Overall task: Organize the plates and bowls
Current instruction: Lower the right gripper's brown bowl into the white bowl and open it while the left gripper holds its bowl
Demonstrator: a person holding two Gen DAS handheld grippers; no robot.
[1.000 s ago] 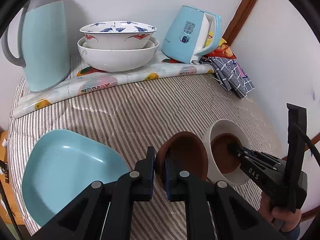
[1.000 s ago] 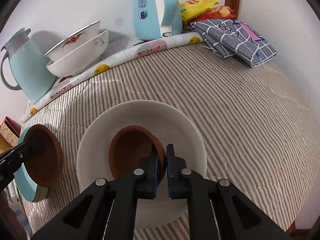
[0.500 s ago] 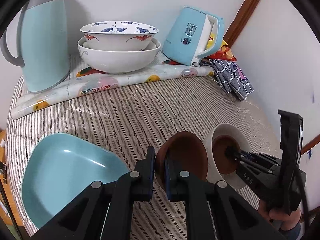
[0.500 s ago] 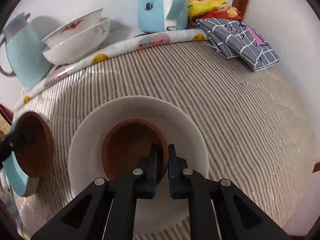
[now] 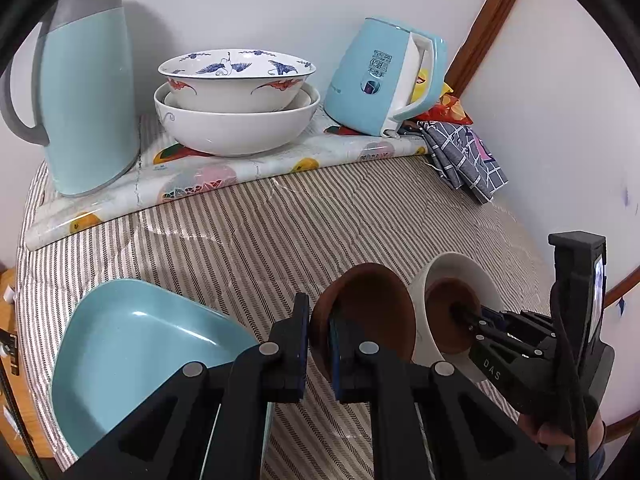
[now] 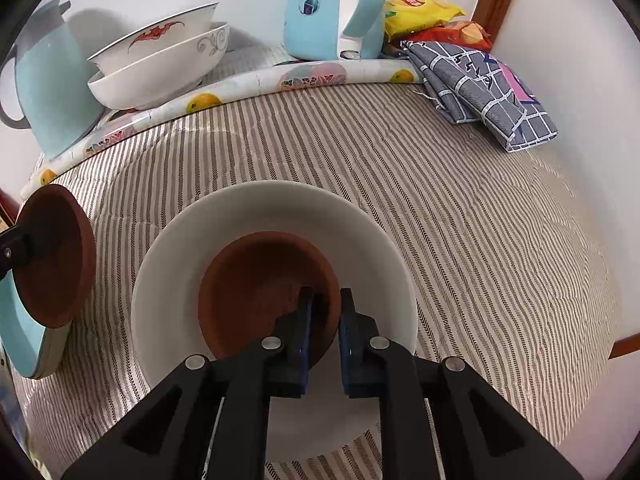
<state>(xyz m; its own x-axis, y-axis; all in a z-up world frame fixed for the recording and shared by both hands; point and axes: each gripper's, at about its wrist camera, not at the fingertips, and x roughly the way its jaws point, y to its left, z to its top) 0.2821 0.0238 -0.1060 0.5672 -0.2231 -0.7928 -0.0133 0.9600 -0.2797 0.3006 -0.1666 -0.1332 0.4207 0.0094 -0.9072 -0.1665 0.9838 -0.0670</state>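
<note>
My left gripper (image 5: 319,322) is shut on the rim of a brown bowl (image 5: 368,312), held tilted above the striped table; it also shows in the right wrist view (image 6: 52,260). My right gripper (image 6: 323,312) straddles the near rim of a second brown bowl (image 6: 264,292) that sits inside a white bowl (image 6: 276,216); its jaws stand slightly apart. The right gripper (image 5: 466,316) and white bowl (image 5: 452,272) show in the left wrist view. A light blue plate (image 5: 132,352) lies at the front left.
At the back, two stacked patterned white bowls (image 5: 236,96) stand on a fruit-print mat (image 5: 240,168), between a blue thermos jug (image 5: 84,92) and a blue kettle (image 5: 384,76). A folded checked cloth (image 6: 488,92) and snack bags (image 6: 424,12) lie at the back right by the wall.
My right gripper's jaws have parted a little around the brown bowl's rim inside the white bowl. The left gripper with its brown bowl has held nearly still.
</note>
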